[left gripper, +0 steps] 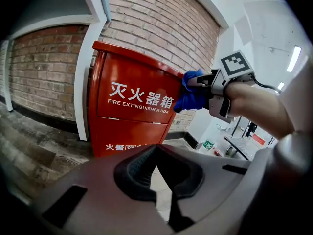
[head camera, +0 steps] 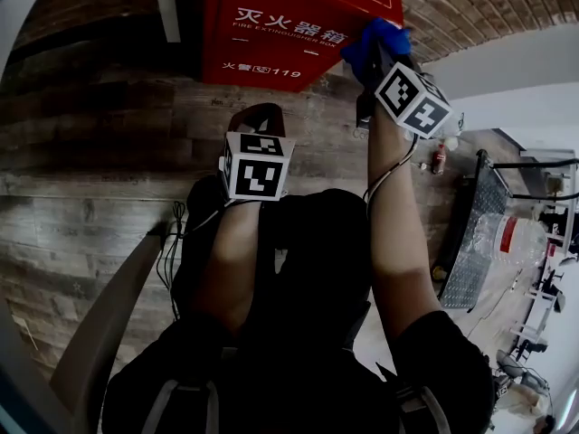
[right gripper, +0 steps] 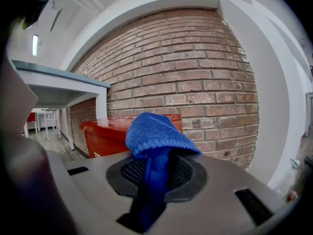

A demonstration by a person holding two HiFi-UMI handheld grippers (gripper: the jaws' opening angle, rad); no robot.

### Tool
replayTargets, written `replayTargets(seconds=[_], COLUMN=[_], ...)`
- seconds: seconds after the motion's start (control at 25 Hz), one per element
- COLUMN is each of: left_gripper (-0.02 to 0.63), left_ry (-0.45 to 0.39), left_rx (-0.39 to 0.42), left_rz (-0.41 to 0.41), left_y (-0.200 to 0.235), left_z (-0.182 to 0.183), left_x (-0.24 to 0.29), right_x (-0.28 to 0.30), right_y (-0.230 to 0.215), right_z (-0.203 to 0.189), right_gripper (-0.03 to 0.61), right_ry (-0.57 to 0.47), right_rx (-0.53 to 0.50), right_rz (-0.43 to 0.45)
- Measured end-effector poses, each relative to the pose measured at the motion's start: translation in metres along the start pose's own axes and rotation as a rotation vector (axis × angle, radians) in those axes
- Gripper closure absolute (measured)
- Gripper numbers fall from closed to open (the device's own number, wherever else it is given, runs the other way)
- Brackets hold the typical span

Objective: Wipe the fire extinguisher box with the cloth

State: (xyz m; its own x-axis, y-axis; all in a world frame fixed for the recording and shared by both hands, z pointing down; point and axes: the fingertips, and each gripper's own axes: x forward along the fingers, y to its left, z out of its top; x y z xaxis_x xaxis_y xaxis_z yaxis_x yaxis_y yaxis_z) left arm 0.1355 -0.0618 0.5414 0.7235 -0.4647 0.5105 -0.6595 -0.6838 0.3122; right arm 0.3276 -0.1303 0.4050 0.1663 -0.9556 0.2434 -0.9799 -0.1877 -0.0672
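The red fire extinguisher box [head camera: 298,25] stands against a brick wall, with white lettering on its front. My right gripper [head camera: 375,52] is shut on a blue cloth [head camera: 371,39] and holds it at the box's upper right corner. The left gripper view shows the cloth [left gripper: 191,91] touching the box [left gripper: 132,106] at that corner. In the right gripper view the cloth [right gripper: 155,133] bulges out of my right gripper [right gripper: 156,160], with the box top [right gripper: 110,129] just behind. My left gripper [head camera: 261,114] hangs lower, away from the box front, shut and empty [left gripper: 157,150].
A white post [left gripper: 90,58] runs up the brick wall [right gripper: 195,77] left of the box. The floor is wood plank [head camera: 90,179]. To the right stand a bottle [head camera: 439,158], a metal cart [head camera: 470,242] and a large water jug [head camera: 511,238].
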Motion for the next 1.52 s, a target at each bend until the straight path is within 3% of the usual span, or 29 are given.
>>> replayTargets(seconds=[0.4, 0.92, 1.28, 1.52], left_gripper=[0.609, 0.609, 0.609, 0.609], left_ry=[-0.027, -0.067, -0.090, -0.086], left_rx=[-0.017, -0.070, -0.144, -0.168], left_rz=[0.061, 0.160, 0.257, 0.309], left_y=[0.025, 0.064, 0.110, 0.135], left_z=[0.002, -0.003, -0.011, -0.015], left_x=[-0.018, -0.053, -0.086, -0.095], right_x=[0.025, 0.053, 0.085, 0.103], right_y=[0.026, 0.137, 0.231, 0.270], right_z=[-0.017, -0.022, -0.045, -0.066], right_gripper=[0.482, 0.482, 0.482, 0.482], right_ry=[0.049, 0.056, 0.087, 0.131], right_rx=[-0.028, -0.074, -0.123, -0.140], right_rz=[0.015, 0.243, 0.399, 0.462])
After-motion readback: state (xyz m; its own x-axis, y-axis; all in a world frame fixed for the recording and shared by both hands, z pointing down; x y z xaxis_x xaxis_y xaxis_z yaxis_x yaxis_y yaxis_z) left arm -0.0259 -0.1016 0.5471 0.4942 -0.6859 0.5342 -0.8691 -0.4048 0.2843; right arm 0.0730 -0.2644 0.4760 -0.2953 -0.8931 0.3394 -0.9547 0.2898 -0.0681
